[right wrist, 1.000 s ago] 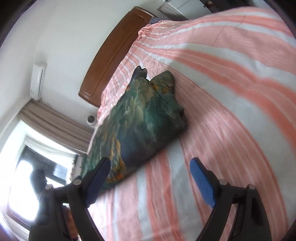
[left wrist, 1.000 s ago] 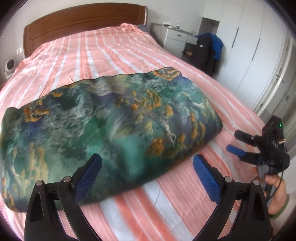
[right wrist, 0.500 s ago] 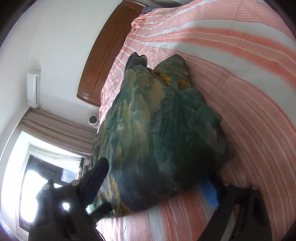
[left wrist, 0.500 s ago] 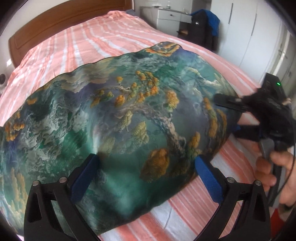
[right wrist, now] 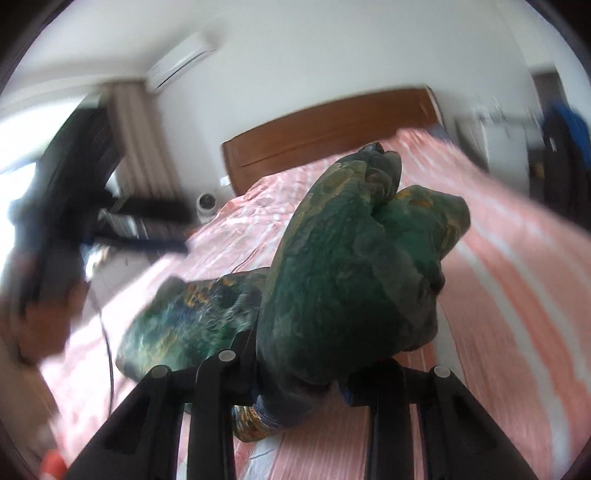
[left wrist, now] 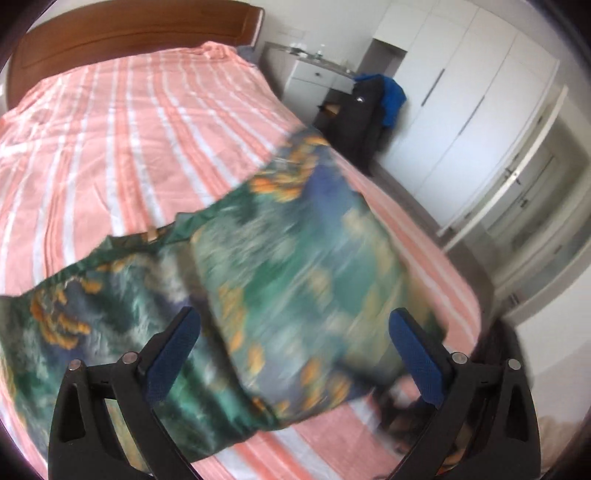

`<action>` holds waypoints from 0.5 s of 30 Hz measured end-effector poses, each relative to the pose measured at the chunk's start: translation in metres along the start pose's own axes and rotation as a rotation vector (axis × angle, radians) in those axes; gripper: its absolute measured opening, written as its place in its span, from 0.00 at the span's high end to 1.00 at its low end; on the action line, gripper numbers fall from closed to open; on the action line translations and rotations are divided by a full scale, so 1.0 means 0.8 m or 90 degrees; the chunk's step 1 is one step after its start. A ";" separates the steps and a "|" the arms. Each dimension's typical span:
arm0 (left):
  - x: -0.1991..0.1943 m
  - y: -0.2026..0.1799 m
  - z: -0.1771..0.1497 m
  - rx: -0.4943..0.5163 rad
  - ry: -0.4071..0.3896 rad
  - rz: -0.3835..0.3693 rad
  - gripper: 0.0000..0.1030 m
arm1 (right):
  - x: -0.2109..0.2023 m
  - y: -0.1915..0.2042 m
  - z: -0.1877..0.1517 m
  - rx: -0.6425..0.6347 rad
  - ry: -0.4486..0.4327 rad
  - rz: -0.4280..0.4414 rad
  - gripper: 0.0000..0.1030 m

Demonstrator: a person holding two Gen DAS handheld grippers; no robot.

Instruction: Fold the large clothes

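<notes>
The green landscape-print garment (left wrist: 280, 280) lay across the near part of the bed, its left portion spread flat on the pink-and-white striped bedspread (left wrist: 122, 140) and its right end raised off the bed in a bulging fold, blurred in the left wrist view. That raised end was bunched in the right gripper (right wrist: 299, 391), whose jaws had just been closing and now stood narrow, with the cloth clamped between them and billowing up in front of its camera. The left gripper (left wrist: 295, 343) stood wide apart just above the near edge of the garment, with cloth below its blue pads (left wrist: 173, 347) but nothing pinched between them. As a judgement, the work was in an early-to-middle stage: the garment already looked gathered into a long band, and the right end seemed to be on its way over toward the left for a crosswise fold. Still left, by the look of it, were laying that end down, squaring the edges, and perhaps one more fold. Beyond, the wooden headboard (left wrist: 140, 33) stood at the far end, white wardrobes (left wrist: 461, 103) to the right
</notes>
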State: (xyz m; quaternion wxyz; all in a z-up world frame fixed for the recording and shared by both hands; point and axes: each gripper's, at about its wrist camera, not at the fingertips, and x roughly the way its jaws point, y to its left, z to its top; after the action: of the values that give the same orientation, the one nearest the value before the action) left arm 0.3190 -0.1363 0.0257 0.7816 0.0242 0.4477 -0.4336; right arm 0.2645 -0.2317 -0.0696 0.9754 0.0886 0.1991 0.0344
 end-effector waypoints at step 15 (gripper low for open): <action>0.046 -0.018 -0.012 0.122 0.140 0.303 0.61 | 0.055 0.204 -0.059 -0.523 0.012 -0.108 0.71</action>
State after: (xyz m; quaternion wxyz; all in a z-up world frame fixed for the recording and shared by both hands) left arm 0.3104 -0.1650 -0.0017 0.8023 0.2495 0.4685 -0.2730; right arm 0.2810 -0.0595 -0.0989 0.9271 -0.3248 0.1844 0.0316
